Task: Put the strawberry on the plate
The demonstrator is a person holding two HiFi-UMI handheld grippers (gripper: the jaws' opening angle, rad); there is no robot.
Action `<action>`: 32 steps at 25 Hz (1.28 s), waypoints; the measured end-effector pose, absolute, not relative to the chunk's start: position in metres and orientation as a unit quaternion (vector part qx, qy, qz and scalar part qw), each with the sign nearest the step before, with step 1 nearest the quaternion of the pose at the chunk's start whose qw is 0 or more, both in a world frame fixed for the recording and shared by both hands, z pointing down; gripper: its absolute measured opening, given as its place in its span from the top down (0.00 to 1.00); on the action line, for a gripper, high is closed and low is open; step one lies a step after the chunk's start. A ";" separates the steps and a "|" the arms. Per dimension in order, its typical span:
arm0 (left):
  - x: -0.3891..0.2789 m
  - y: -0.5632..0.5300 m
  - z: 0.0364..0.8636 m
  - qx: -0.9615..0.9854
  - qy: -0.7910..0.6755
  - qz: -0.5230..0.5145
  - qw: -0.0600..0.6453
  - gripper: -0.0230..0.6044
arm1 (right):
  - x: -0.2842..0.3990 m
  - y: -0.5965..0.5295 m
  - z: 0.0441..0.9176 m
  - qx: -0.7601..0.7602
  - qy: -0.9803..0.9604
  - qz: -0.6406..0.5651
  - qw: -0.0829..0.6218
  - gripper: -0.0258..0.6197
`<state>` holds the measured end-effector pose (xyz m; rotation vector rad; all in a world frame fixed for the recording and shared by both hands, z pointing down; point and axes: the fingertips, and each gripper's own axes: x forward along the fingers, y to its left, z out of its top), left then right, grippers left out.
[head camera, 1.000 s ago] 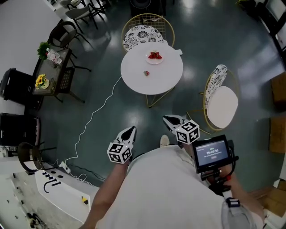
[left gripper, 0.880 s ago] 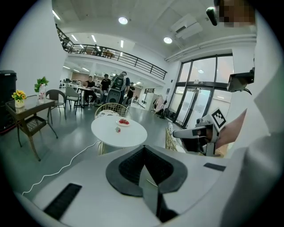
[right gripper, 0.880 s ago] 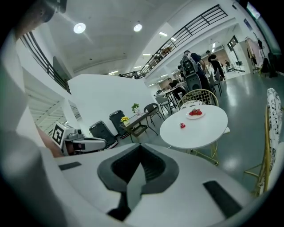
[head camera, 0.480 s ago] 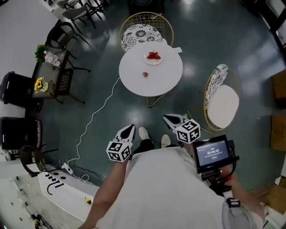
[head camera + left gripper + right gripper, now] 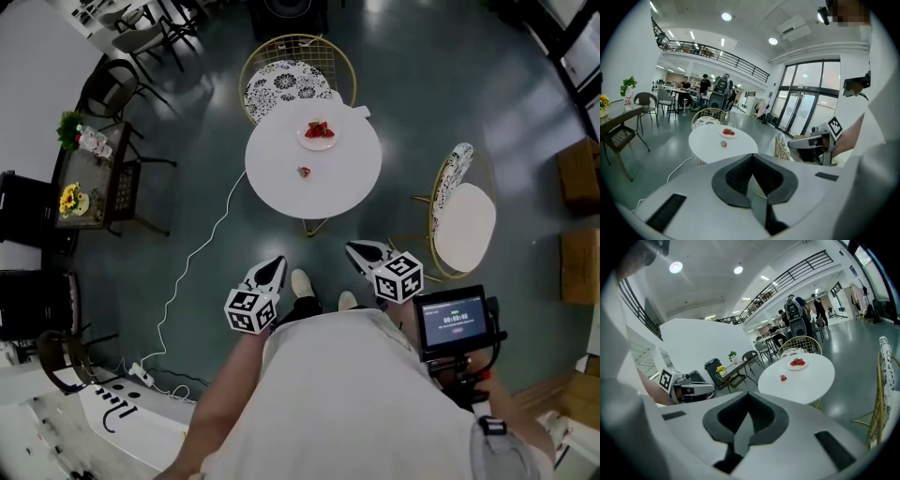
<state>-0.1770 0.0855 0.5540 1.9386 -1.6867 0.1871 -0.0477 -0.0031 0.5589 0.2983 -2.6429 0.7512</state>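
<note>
Both claws are pressed together with nothing between them: the left gripper (image 5: 274,267) and the right gripper (image 5: 358,251) hang side by side in front of the person's body, well apart from the round white table (image 5: 328,183); the lone strawberry (image 5: 304,172) lies on the bare tabletop near its middle, a little short of the plate (image 5: 331,142), which sits toward the far edge and already holds a small heap of red berries (image 5: 318,128). The pick has not begun, so the risks lie ahead, as I judge them; a claw brought down closed onto so small and round a fruit would likely nudge it and send it rolling across the smooth top, perhaps off the edge; the jaws must be spread before they arrive; a hard squeeze would probably bruise or burst soft flesh, while too light a one could let it slip out on the way to the plate; a careless reach past the berry could knock the plate toward the wire chair (image 5: 281,82) just behind the table, or scatter the heap; on the floor a white cable (image 5: 192,258) trails to the left of the way in and a second chair (image 5: 464,225) stands to the right, either of which could catch a foot or an elbow and jolt the hold.
</note>
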 end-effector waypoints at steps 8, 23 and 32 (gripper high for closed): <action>-0.256 0.081 0.567 0.724 -0.623 0.080 0.285 0.95 | -0.128 -0.015 0.559 0.090 -0.948 0.231 0.199 0.95; -0.321 0.055 0.567 0.760 -0.580 0.079 0.282 0.96 | -0.186 -0.038 0.551 0.152 -0.942 0.224 0.198 0.95; -0.334 0.041 0.575 0.773 -0.563 0.080 0.282 0.95 | -0.184 -0.050 0.555 0.192 -0.934 0.231 0.193 0.95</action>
